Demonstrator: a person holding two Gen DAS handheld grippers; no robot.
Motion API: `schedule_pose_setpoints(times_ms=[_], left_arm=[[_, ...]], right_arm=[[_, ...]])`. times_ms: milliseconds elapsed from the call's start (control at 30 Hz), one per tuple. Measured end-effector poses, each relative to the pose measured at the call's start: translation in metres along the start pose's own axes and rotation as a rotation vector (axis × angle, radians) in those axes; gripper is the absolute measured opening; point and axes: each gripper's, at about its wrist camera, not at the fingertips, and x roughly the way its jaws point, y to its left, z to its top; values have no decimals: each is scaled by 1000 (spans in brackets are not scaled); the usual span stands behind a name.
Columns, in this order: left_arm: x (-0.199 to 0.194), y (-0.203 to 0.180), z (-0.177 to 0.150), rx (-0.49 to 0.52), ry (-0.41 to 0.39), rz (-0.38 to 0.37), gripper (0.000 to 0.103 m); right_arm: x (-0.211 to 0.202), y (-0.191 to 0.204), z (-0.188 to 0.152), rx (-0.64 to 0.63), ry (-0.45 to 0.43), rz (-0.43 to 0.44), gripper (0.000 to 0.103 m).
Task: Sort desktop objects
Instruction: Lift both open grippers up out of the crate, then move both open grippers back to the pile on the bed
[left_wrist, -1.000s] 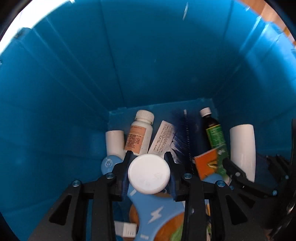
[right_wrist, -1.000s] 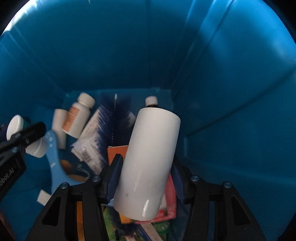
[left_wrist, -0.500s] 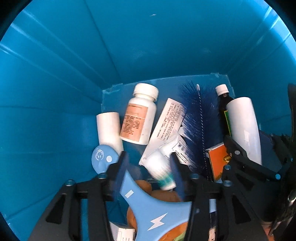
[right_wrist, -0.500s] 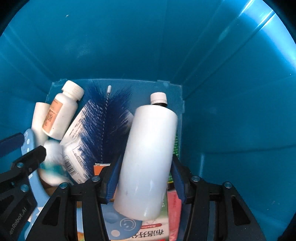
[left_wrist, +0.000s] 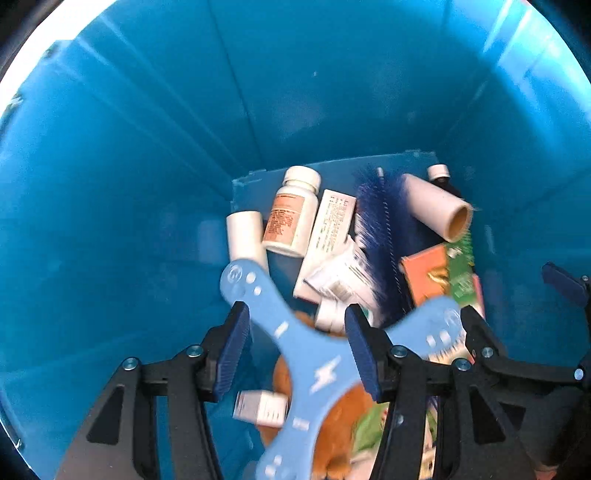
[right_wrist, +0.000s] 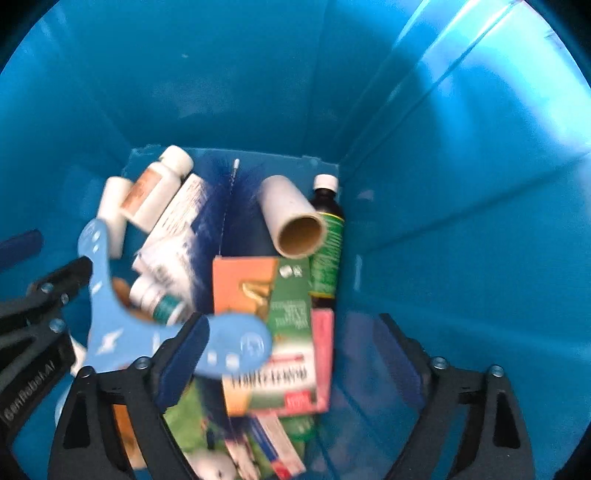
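Observation:
Both grippers point down into a deep blue bin (left_wrist: 147, 147). My left gripper (left_wrist: 299, 347) stands open with nothing between its pads. Below it on the pile lies a small white bottle with a teal band (left_wrist: 330, 314), also seen in the right wrist view (right_wrist: 157, 295). My right gripper (right_wrist: 291, 354) is opening wide, and its jaws are empty. A white roll with a cardboard core (right_wrist: 288, 214) lies loose on the bin floor, against a dark bottle with a green label (right_wrist: 327, 243). In the left wrist view the roll (left_wrist: 432, 206) lies at the far right.
The bin floor holds a pill bottle with an orange label (left_wrist: 291, 218), a blue bristle brush (left_wrist: 380, 236), an orange and green box (right_wrist: 273, 325), a light blue three-armed plastic piece (left_wrist: 314, 354) and paper packets. Steep blue walls (right_wrist: 461, 184) close in on all sides.
The left gripper let go of the white-capped bottle, which dropped onto the pile. The right gripper released the white roll, which now lies on the floor. Both grippers rose.

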Motion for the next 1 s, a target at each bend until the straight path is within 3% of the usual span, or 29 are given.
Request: schedule_pose_setpoints(times_ms=[133,533,633,1000], left_arm=[[-42,13,-23,-1,-32,-36,53],[-165,32,-121,18,-217,-97,53],[-185,35,-149,25,-260,-104,53],[-209,80,-240,-36,-395,-81,53]], right_arm=[[-45,-5,-7,-25,-24,16,100],[-161,21,-97,-21,-158,29,103],[-182,37,-122,-50,-206,15,103],[-234,104,-192,-126,-349,121,103]])
